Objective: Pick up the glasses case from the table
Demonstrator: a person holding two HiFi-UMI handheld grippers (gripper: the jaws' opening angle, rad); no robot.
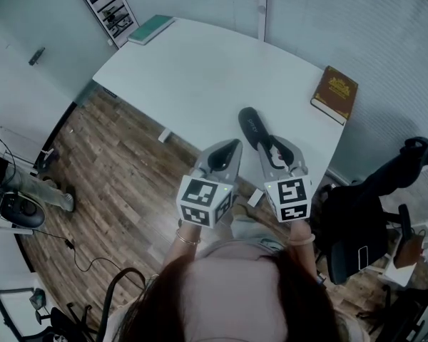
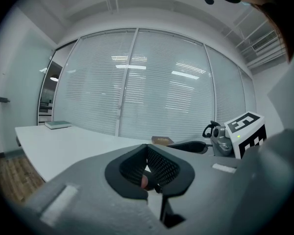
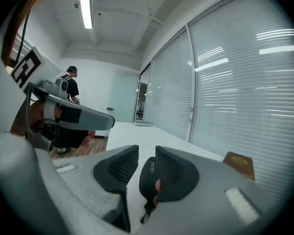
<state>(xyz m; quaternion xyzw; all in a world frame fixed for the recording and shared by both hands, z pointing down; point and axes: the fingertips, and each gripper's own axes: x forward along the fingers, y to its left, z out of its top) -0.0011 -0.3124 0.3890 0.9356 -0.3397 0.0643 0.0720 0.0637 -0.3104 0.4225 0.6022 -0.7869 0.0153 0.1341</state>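
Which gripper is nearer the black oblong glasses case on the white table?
Right. The right gripper has the black glasses case between its parted jaws; the left gripper, jaws shut, hangs left of it.

A brown book (image 1: 334, 94) with gold print lies at the right-hand edge of a white table (image 1: 192, 77). A green book (image 1: 151, 29) lies at its far corner (both flat, well apart). Closed blinds (image 2: 137, 82) cover the glass wall behind. Below is a wood-plank floor (image 1: 121, 191), with a black office chair (image 1: 357, 223) at the right.
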